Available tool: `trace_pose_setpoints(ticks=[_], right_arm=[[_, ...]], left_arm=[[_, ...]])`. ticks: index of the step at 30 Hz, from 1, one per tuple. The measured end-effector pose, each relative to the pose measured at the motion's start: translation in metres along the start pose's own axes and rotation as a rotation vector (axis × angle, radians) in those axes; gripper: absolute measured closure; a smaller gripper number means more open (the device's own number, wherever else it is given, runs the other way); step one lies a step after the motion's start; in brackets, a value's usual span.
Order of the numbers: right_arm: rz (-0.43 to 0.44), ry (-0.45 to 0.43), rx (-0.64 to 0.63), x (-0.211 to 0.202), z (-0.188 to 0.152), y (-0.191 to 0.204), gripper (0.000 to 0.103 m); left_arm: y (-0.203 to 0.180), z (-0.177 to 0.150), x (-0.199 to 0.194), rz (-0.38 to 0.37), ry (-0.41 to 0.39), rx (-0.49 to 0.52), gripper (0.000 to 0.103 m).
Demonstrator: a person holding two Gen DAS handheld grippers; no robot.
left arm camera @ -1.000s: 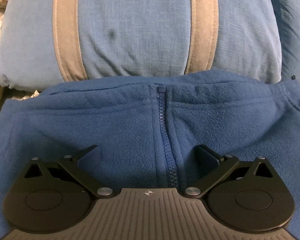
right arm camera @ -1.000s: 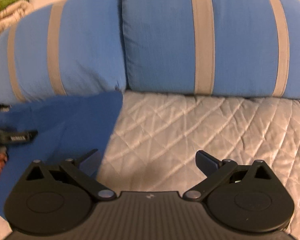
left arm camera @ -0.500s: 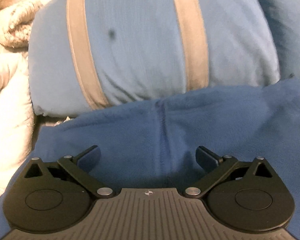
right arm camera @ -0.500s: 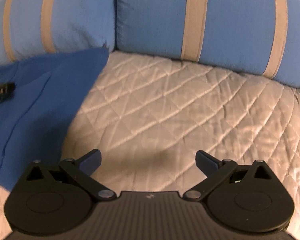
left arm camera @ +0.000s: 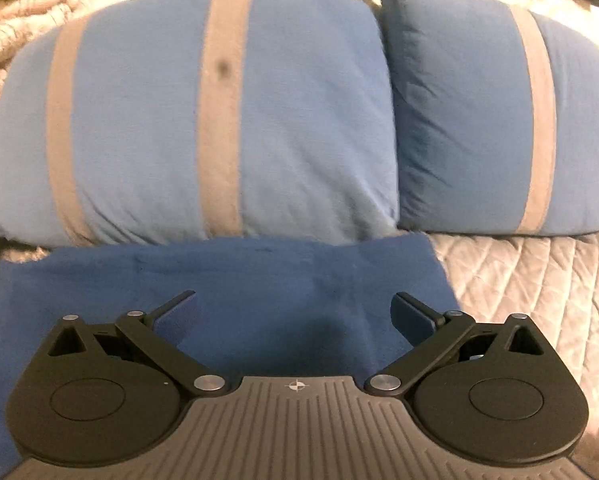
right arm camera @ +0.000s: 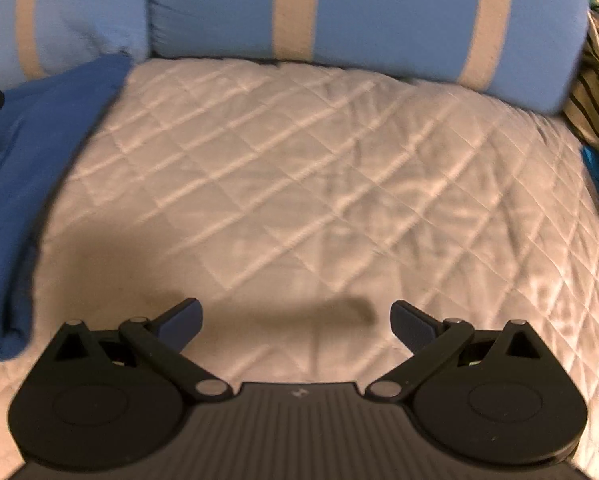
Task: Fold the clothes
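Observation:
A folded dark blue fleece garment [left arm camera: 227, 280] lies flat on the quilted grey cover, its far edge against the pillows. My left gripper [left arm camera: 293, 312] hovers above its near part, open, with nothing between the fingers. In the right wrist view the same fleece garment [right arm camera: 31, 168] lies at the far left, its folded edge rounded. My right gripper [right arm camera: 295, 320] is open over bare quilt, well to the right of the garment and holding nothing.
Two light blue pillows with tan stripes [left arm camera: 203, 120] [left arm camera: 499, 120] stand along the back. The quilted grey cover [right arm camera: 319, 180] spreads to the right of the garment. A knitted blanket [left arm camera: 15, 40] is piled at the far left, striped fabric [right arm camera: 591, 92] at the right edge.
The left gripper pulled back and swung right from the fleece, so both pillows and the garment's right edge now show. The right gripper tilted down and rightward over bare quilt. Both stayed open.

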State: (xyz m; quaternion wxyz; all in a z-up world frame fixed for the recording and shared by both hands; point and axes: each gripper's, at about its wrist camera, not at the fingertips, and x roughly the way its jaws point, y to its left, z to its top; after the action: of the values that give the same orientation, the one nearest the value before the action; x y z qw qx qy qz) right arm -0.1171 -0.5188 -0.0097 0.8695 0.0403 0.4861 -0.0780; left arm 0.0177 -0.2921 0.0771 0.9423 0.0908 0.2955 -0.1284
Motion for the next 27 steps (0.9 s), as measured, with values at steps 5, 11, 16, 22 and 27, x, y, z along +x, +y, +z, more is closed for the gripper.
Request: trace_pose_setpoints(ticks=[5,11,16,22,27], right_arm=[[-0.023,-0.001,0.008,0.002,-0.004,-0.016,0.0],[-0.001,0.001,0.027,0.007,0.0,-0.023,0.0],[-0.007,-0.002,0.029,0.016,0.004,-0.021,0.0],[-0.014,-0.03,0.036,0.012,0.006,-0.019,0.0],[-0.001,-0.114,0.052,-0.005,0.007,-0.023,0.0]], left_arm=[[-0.013,-0.021,0.03,0.016,0.05,-0.026,0.0],[-0.003,-0.031,0.056,-0.029,0.082,-0.083,0.0],[-0.003,-0.029,0.062,-0.028,0.102,-0.086,0.0],[-0.001,-0.03,0.055,-0.035,0.077,-0.099,0.0],[-0.005,-0.027,0.037,0.011,0.027,-0.056,0.0]])
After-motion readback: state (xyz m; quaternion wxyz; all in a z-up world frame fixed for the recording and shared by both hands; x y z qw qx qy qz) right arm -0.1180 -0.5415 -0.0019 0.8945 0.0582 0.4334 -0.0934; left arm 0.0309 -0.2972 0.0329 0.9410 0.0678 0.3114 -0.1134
